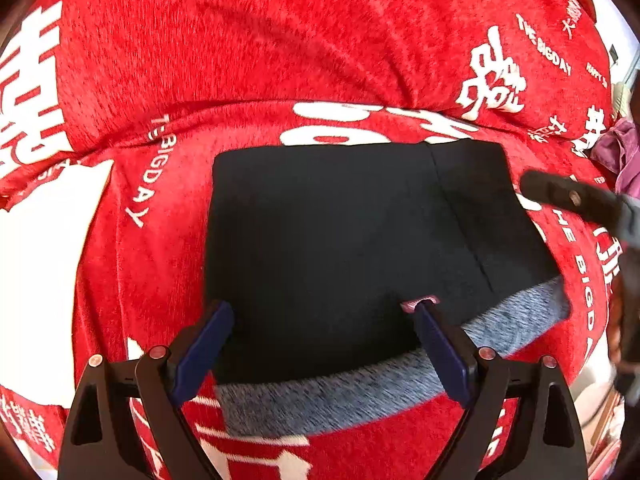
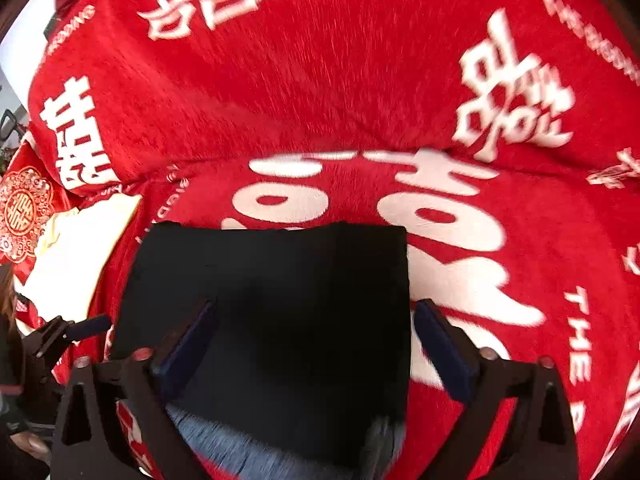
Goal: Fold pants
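Observation:
The black pants (image 1: 328, 240) lie folded into a rectangle on the red blanket, with the grey waistband (image 1: 360, 392) along the near edge. My left gripper (image 1: 324, 336) is open and hovers over the near edge, its jaws wide apart and empty. In the right wrist view the pants (image 2: 280, 300) lie under my right gripper (image 2: 316, 336), which is open and empty, its right finger (image 2: 440, 348) beyond the fabric's right edge. The right gripper also shows at the right edge of the left wrist view (image 1: 568, 196).
A red blanket with white lettering (image 1: 280, 60) covers the surface and rises into a fold behind the pants. A white cloth (image 1: 44, 272) lies to the left. Purple fabric (image 1: 620, 152) sits at the far right. A pale yellow cloth (image 2: 76, 248) lies left.

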